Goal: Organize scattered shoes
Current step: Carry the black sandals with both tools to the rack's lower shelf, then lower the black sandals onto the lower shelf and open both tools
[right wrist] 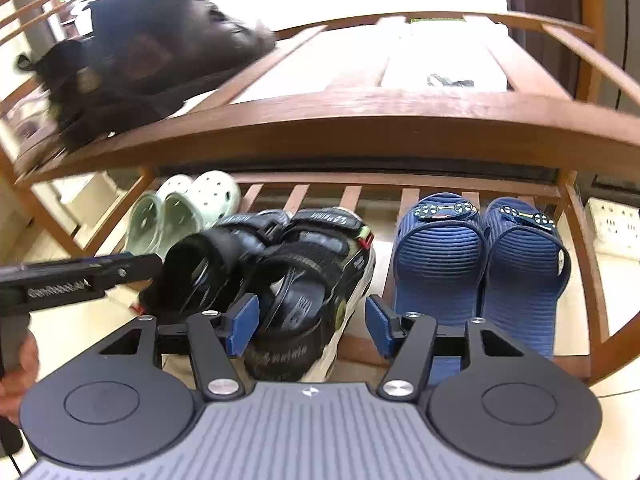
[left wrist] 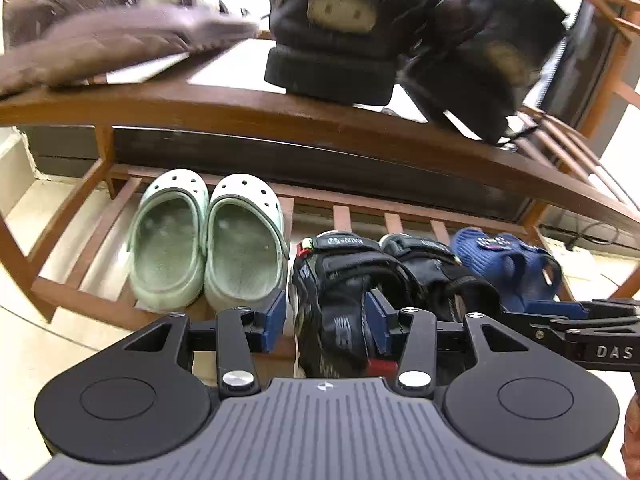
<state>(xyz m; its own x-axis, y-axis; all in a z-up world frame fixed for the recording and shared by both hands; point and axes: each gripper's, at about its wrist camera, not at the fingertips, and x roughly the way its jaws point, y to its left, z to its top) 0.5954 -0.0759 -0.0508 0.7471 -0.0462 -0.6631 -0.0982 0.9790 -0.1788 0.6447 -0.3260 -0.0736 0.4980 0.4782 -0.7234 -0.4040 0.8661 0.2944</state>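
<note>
On the lower shelf: a pair of black strap sandals (right wrist: 304, 280) sits side by side on the slats, between the mint clogs (left wrist: 208, 240) and the blue slippers (right wrist: 480, 264).
Step in hand: judging by the layout, the sandals have just been set in their slot and let go.
Left gripper (left wrist: 326, 322): tongs part open, pads flanking the heel of the left sandal (left wrist: 340, 300) without pressing it.
Right gripper (right wrist: 312, 326): tongs wide, pads clear of the right sandal (right wrist: 316, 292) on both sides; nothing is held.
Next move: likely a straight pull back so neither pad catches a heel strap, then a search for any stray shoe.
Shoe rack (left wrist: 280, 112): brown wood, flat slats with gaps, a smooth front rail on each tier.
Upper shelf: chunky black shoes (left wrist: 340, 24) with thick soles, one tilted against the other; a blurred grey-brown shoe (left wrist: 120, 36) overhangs the rail at the left.
Sandals: webbing straps, padded heel loop, pale midsole, ridged footbed.
Clogs: soft moulded foam, rounded toes with vent holes.
Slippers: ribbed rubber uppers, each with a small car badge.
Pads: blue, flat and rubbery.
Task progress: three pairs lined up below; the upper shelf looks untidy.
</note>
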